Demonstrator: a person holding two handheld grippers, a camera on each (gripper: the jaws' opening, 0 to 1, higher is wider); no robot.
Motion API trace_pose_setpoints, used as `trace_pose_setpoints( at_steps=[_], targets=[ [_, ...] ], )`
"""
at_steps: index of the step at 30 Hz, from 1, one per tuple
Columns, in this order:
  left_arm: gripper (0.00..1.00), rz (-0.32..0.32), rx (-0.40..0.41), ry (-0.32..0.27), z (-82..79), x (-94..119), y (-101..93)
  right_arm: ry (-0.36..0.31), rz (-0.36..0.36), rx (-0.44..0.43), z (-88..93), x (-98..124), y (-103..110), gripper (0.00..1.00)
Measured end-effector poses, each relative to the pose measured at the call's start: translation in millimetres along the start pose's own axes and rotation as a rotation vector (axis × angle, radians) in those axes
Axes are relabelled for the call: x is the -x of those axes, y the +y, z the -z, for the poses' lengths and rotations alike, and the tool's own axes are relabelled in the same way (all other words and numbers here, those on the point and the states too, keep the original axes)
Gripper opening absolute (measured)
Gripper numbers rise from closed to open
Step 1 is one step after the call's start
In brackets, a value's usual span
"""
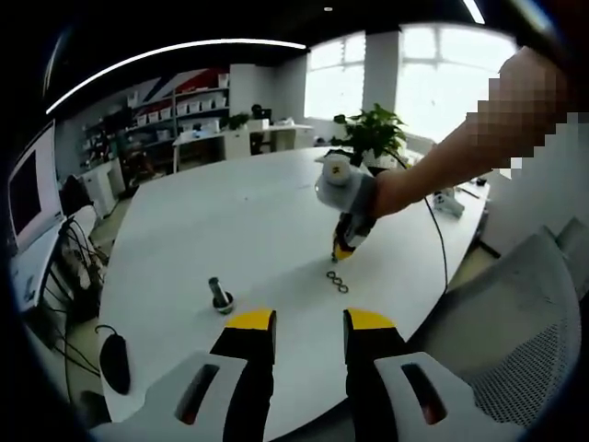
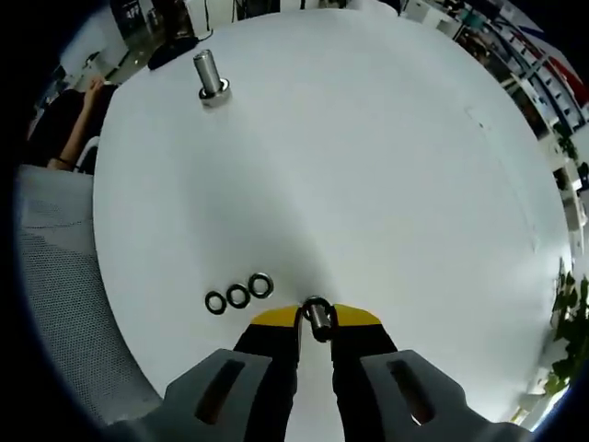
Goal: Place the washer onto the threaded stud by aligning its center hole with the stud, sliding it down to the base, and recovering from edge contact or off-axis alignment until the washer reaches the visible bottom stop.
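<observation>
- Washer (image 2: 317, 313) is sitting edge-up between the right gripper (image 2: 316, 322) tips, pinched by its rim so the hole is staying free for the stud (image 2: 210, 76).
- Stud is standing upright, well apart across the table (image 2: 386, 157).
- 3 spare washers (image 2: 238, 295) are lying flat just beside the tips.
- Left gripper (image 1: 309, 322) is idling with a narrow gap, holding nothing.

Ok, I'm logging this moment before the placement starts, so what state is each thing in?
Right gripper: shut on a washer, low over the table.
Washer: pinched on edge between the jaws.
Three spare washers: flat in a row on the table.
Threaded stud: upright, bare, nothing on it.
Left gripper: open, holding nothing.
</observation>
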State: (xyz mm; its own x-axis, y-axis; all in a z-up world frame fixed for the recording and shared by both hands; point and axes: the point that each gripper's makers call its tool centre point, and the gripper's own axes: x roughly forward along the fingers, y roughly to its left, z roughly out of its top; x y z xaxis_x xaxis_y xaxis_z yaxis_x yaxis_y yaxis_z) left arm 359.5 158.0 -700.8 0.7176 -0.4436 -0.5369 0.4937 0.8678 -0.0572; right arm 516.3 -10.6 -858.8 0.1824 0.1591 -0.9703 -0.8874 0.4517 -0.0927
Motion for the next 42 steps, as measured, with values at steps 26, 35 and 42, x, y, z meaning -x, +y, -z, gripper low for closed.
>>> trace_pose_setpoints(
  at_steps=[26, 35, 42],
  targets=[
    [0.27, -0.001, -0.006, 0.018, 3.3, -2, -1.3, -0.014, -0.016, -0.034, 11.4, 5, -3, 0.16],
    [0.27, -0.003, -0.009, 0.014, 2.5, -1, -1.0, -0.023, -0.007, -0.058, 21.0, 15, -1, 0.17],
    [0.27, -0.007, -0.012, 0.009, 1.4, -1, -0.1, -0.034, -0.012, -0.079, 26.8, 18, 8, 0.18]
  ],
)
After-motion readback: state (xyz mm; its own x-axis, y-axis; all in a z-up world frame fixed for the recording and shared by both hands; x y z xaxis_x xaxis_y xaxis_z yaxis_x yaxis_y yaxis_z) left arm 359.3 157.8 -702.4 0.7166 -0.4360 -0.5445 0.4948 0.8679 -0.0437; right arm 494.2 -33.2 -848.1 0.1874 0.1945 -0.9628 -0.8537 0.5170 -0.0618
